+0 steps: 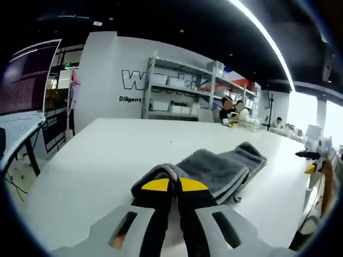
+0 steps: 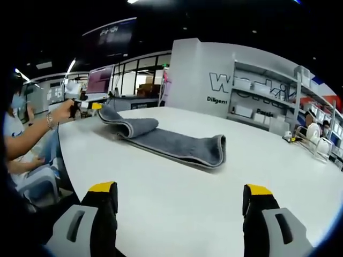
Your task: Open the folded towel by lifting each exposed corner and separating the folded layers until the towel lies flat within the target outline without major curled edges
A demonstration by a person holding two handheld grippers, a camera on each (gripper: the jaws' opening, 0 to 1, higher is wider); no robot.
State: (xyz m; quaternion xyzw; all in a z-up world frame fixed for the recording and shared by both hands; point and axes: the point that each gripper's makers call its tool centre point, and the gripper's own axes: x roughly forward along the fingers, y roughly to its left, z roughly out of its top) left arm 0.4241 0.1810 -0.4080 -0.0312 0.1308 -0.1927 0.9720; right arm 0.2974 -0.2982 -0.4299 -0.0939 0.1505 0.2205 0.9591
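Note:
A grey towel (image 1: 222, 166) lies folded in a long strip on the white table (image 1: 102, 160). My left gripper (image 1: 171, 186) is shut on the towel's near corner, and grey cloth curls around its yellow tips. In the right gripper view the same towel (image 2: 171, 140) stretches across the table. Its left end is lifted and curled over where the left gripper (image 2: 87, 107), held by a person's hand (image 2: 65, 110), pinches it. My right gripper (image 2: 179, 194) is open and wide, low over the table (image 2: 177, 214), well short of the towel, with nothing between its jaws.
Metal shelves (image 1: 179, 88) with white boxes stand against the lettered wall behind the table. Seated people (image 1: 230, 110) are at the far end. A chair (image 2: 40, 184) and a person's arm sit off the table's left edge. A dark screen (image 1: 29, 75) stands at left.

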